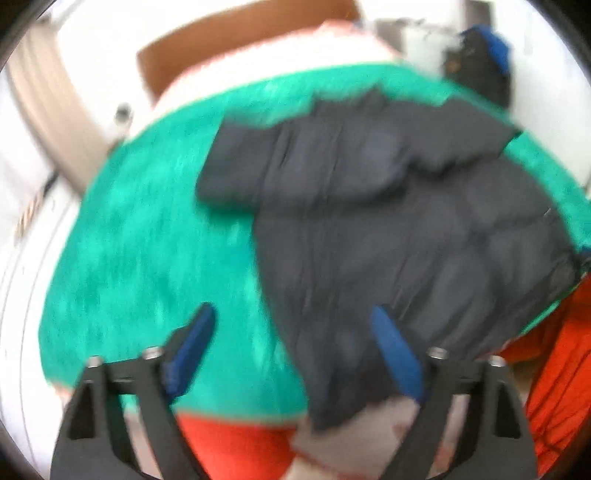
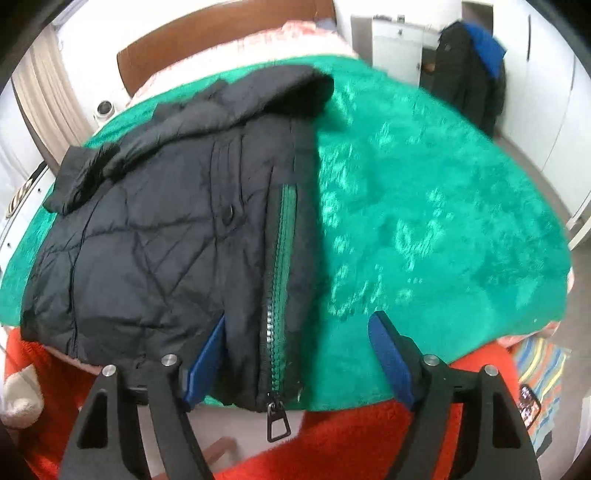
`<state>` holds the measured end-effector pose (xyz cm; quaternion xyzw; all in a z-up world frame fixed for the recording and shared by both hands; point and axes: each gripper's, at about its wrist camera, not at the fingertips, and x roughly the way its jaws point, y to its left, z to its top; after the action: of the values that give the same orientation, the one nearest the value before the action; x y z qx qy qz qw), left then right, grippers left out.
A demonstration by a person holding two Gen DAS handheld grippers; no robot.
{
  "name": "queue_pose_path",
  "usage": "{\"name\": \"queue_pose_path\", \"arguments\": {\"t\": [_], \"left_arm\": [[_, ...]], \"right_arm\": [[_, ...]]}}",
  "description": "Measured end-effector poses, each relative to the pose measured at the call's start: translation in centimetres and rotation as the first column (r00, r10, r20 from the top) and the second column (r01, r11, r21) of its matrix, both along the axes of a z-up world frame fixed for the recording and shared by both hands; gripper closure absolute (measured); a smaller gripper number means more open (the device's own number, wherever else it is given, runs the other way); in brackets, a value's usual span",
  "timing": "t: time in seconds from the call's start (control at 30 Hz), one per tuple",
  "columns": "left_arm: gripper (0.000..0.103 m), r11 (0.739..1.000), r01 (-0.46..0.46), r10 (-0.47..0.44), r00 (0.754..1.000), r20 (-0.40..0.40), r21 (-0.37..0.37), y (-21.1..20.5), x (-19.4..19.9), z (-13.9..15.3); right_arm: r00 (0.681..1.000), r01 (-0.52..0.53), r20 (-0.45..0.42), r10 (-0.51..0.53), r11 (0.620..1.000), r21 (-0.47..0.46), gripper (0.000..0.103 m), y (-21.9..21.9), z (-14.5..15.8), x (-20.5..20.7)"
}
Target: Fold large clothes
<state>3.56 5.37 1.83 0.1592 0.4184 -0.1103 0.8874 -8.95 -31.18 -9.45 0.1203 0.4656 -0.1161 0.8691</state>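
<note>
Lying half-folded beneath both wide, empty claws, left gripper (image 1: 293, 354) and right gripper (image 2: 297, 356), the dark jacket (image 2: 155, 236) looks unfinished, its hem end not yet doubled over.

Jacket (image 2: 155, 236) on blanket (image 2: 424, 221), headboard (image 2: 207, 33) behind

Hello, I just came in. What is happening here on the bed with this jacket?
A person with a handheld gripper in each hand is folding a dark quilted jacket on a green blanket. The jacket lies folded in half, its green zipper along one edge. Both the left gripper and right gripper are open, jaws holding nothing.
</note>
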Motion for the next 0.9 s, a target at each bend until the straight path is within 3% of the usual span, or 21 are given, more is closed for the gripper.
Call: {"name": "queue_pose_path", "arguments": {"t": [0.1,0.2,0.27,0.33,0.4,0.47,0.53,0.63,0.73,0.8,0.9], "left_arm": [[0.005,0.991,0.134,-0.136,0.986,0.095,0.026,-4.8,3.4,0.7],[0.004,0.972,0.224,-0.229,0.971,0.069,0.071,-8.8,8.7,-2.0],[0.002,0.967,0.229,-0.233,0.972,0.029,0.114,-11.2,11.5,-5.0],[0.005,0.969,0.165,-0.165,0.986,-0.015,0.183,-12.6,14.4,-8.5],[0.046,0.979,0.142,-0.141,0.990,-0.018,0.145,-12.4,14.6,-9.8],[0.074,0.991,0.086,-0.088,0.996,0.008,0.103,-10.6,14.2,-8.2],[0.076,0.999,0.038,-0.037,0.999,0.028,-0.014,-7.4,14.1,-5.5],[0.077,0.987,-0.099,0.112,0.988,0.104,-0.127,-0.3,14.0,-0.3],[0.077,0.928,-0.292,0.327,0.936,0.129,-0.232,10.2,13.3,3.5],[0.077,0.852,-0.447,0.487,0.868,0.100,-0.271,17.4,13.3,3.8],[0.078,0.700,-0.657,0.688,0.725,0.019,-0.280,26.7,12.9,1.2]], "right_arm": [[0.999,0.010,0.051,-0.012,1.000,0.029,0.027,0.6,0.0,0.3],[0.996,0.001,0.089,-0.005,0.999,0.049,0.027,1.7,0.1,1.3],[0.994,-0.019,0.104,0.017,1.000,0.021,0.027,2.8,0.4,1.1],[0.993,-0.031,0.111,0.031,1.000,-0.003,0.027,2.9,0.4,0.7],[0.992,-0.036,0.123,0.036,0.999,-0.002,0.027,3.2,0.4,-0.1],[0.989,-0.028,0.147,0.028,1.000,0.004,0.027,3.1,0.6,-1.1],[0.983,-0.010,0.182,0.009,1.000,0.007,0.027,2.6,1.0,-1.8],[0.977,0.013,0.213,-0.017,1.000,0.017,0.027,2.0,1.4,-1.7],[0.976,0.002,0.217,-0.007,1.000,0.021,0.027,2.3,1.3,-1.1],[0.977,-0.016,0.214,0.012,1.000,0.018,0.027,2.9,1.1,-0.6],[0.977,-0.041,0.209,0.040,0.999,0.002,0.027,3.9,1.1,-0.3]]}}
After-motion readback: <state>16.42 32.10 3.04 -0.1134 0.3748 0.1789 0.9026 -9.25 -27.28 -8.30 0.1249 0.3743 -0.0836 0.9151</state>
